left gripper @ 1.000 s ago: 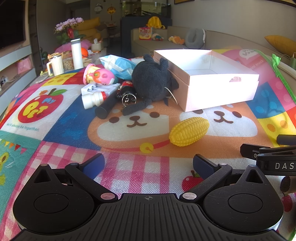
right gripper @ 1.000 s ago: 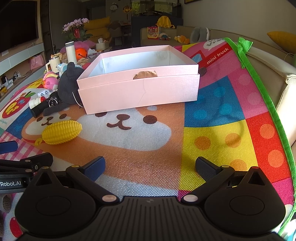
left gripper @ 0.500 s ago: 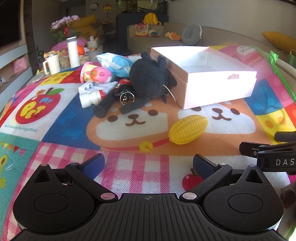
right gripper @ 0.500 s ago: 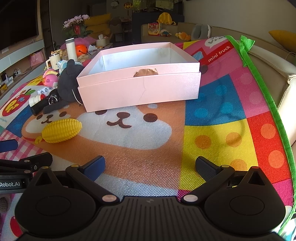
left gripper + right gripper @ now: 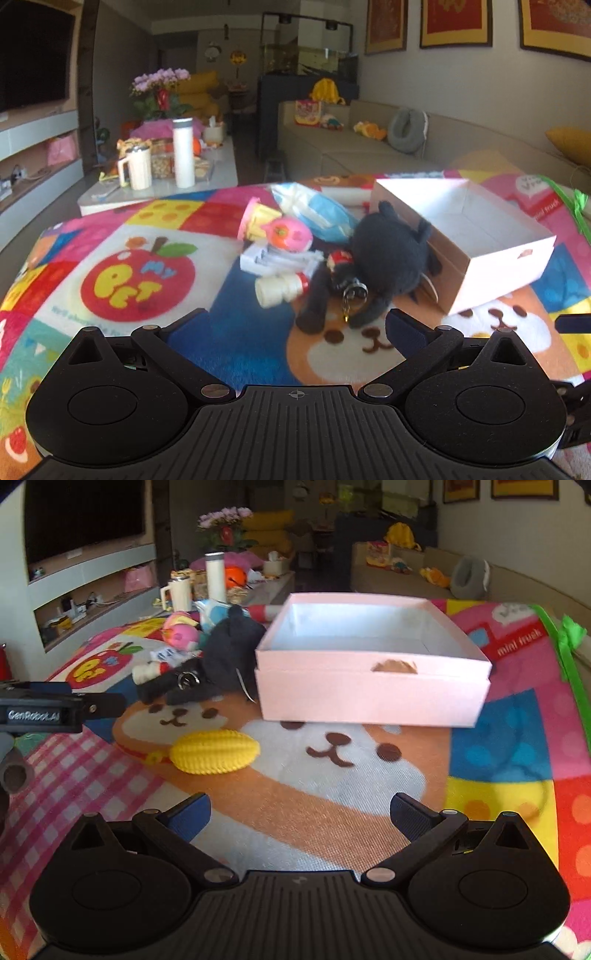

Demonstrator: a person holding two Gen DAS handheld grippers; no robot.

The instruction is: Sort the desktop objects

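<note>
An open, empty pink box [image 5: 373, 686] stands on the colourful play mat [image 5: 498, 746]; it also shows in the left wrist view [image 5: 491, 269]. A yellow toy corn [image 5: 214, 751] lies in front of the box. A black plush toy [image 5: 384, 258] leans on the box's left side, beside a small white bottle with a red cap [image 5: 282, 290], a pink round toy [image 5: 288, 232], a blue-white packet [image 5: 317, 214] and a keyring [image 5: 352, 295]. My left gripper [image 5: 295, 328] is open and empty above the mat before the pile. My right gripper [image 5: 301, 812] is open and empty, short of the corn.
A low table [image 5: 159, 184] behind the mat holds a white flask [image 5: 183, 153], a mug [image 5: 136, 171] and flowers. A beige sofa [image 5: 369, 151] runs along the right. The mat's green edge [image 5: 576, 672] lies at the right. The left gripper's side [image 5: 55, 710] shows at the left.
My left gripper has moved forward and left toward the toy pile, so the corn has left its view. My right gripper has lifted and swung left toward the corn. Both stay open.
</note>
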